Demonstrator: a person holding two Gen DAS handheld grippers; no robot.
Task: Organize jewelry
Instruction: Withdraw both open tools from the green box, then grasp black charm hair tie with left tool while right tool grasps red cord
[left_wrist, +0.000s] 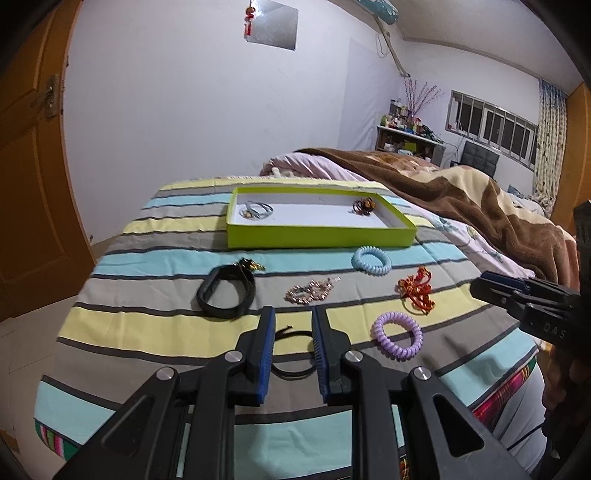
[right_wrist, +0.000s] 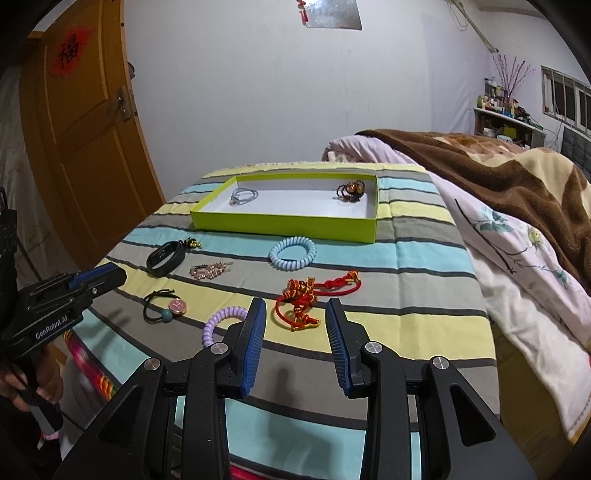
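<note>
From the left wrist, the left gripper (left_wrist: 293, 314) is spread above a black hair tie (left_wrist: 291, 350) lying between its fingers, untouched, on the striped bedspread (left_wrist: 166, 266); the green tray (left_wrist: 317, 232) sits farther off.

From the right wrist, the right gripper (right_wrist: 295, 306) is spread, empty, angled down just short of the red knotted cord (right_wrist: 310, 295).
</note>
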